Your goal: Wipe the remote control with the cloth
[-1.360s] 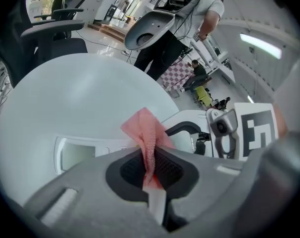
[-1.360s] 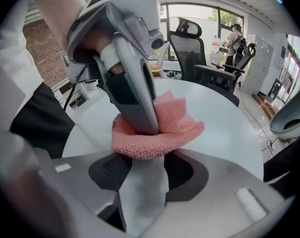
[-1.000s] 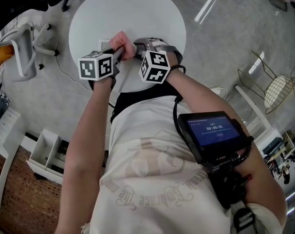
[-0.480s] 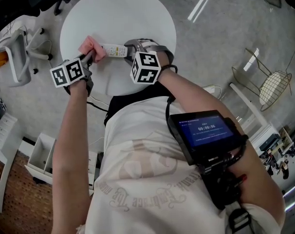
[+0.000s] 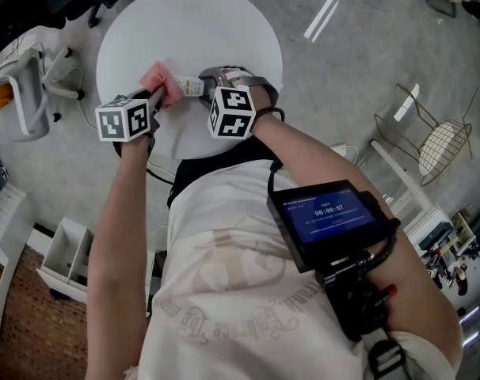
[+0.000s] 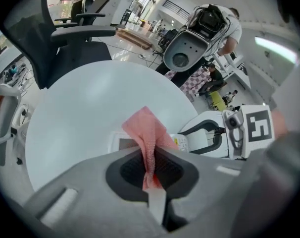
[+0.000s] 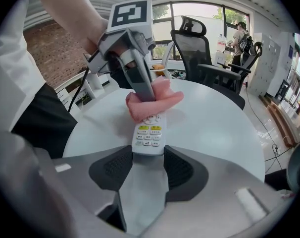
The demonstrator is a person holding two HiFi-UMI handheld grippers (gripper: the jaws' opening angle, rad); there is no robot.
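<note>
Finding one, change. A second ago the cloth [image 7: 155, 102] was bunched hard against the end of the remote control [image 7: 149, 133] that my right tongs [image 7: 148, 157] are gripping. Half a second ago it was out at the remote's opposite end. Now it is coming back inward and is covering the upper face of that far half. I am judging this as one full stroke out plus the start of the return, so the wiping is well under way. The button rows nearest the right tongs are showing uncovered and may want a further pass.

Finding two, grip. My left tongs [image 6: 151, 175] are pinching a fold of the cloth, jaws closed down narrow on it. My right tongs are clamping the remote's near end across its width, jaws standing fairly wide to suit the body. They are steadying it low over the desk [image 5: 216, 22] (whether its underside is resting there, I cannot tell).

Finding three, materials. The cloth is pink, soft and waffle-textured, crumpling into a loose wad. The remote is a slim white bar of hard plastic with small raised keys, two of them yellow. The desk under the remote is round, white and smooth.
</note>
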